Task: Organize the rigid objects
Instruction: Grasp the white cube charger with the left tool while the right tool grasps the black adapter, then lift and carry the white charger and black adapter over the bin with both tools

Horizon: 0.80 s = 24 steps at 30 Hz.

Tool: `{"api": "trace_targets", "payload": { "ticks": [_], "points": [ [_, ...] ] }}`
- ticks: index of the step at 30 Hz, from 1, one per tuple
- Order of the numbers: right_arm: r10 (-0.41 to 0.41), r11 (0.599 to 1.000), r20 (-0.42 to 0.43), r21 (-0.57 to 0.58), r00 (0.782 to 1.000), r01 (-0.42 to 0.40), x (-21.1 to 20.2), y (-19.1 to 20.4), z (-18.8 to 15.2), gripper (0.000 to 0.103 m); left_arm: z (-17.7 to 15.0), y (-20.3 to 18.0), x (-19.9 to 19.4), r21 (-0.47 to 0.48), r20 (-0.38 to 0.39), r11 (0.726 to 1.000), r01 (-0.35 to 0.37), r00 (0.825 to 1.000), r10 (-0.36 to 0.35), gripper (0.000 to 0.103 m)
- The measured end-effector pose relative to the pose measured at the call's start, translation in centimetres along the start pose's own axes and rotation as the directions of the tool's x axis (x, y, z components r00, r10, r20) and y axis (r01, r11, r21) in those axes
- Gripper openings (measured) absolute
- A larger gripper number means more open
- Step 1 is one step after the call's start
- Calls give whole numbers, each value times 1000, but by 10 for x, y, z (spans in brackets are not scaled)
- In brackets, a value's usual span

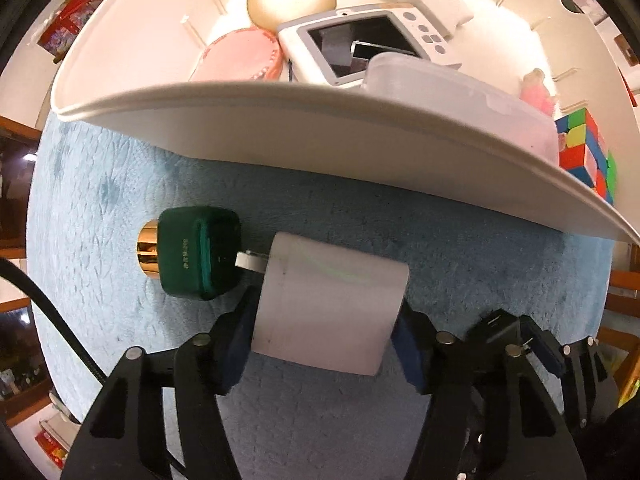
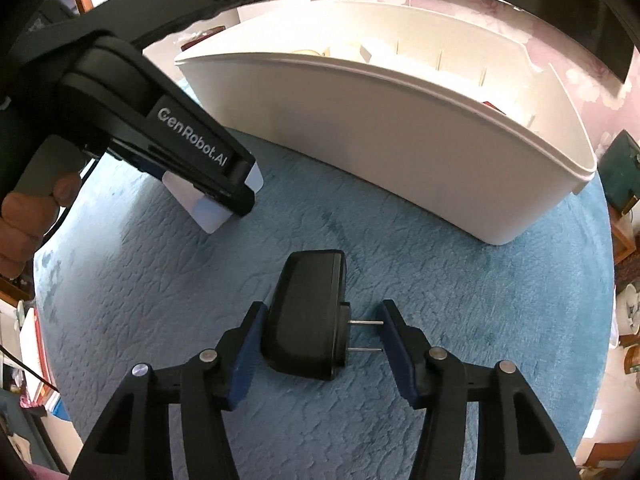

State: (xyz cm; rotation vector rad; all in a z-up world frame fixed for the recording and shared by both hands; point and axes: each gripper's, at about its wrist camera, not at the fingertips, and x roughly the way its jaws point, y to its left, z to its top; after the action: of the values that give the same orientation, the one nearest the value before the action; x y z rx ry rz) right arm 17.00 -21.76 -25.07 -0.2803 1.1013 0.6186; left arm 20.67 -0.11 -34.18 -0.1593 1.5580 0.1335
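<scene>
The white bin fills the upper part of both views and stands on the blue quilted cloth — inside it, in the left wrist view, lie a pink round case, a small screen device and a colour cube. In the lower centre of the left wrist view the left gripper has its blue pads against both sides of the white charger, with a green bottle just to the charger's left. In the lower centre of the right wrist view the black plug adapter lies between the fingers of the right gripper — the left pad touches its body, the right pad meets only the prong tips.
</scene>
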Motion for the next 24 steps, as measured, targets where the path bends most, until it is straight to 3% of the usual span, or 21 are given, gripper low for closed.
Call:
{"api": "trace_targets", "payload": {
  "ticks": [8, 16, 24],
  "points": [
    [51, 998, -61, 36, 997, -49, -13, -2, -12, 57, -8, 1, -4, -23, 17, 1000, -5, 1000, 5, 64],
    [100, 992, -132, 89, 986, -88, -27, -2, -28, 57, -53, 11, -9, -72, -27, 997, -14, 1000, 12, 63],
    [133, 986, -136, 122, 982, -116, -47, -17, -33, 56, -98, 30, -24, -103, -48, 994, -27, 999, 23, 59]
  ]
}}
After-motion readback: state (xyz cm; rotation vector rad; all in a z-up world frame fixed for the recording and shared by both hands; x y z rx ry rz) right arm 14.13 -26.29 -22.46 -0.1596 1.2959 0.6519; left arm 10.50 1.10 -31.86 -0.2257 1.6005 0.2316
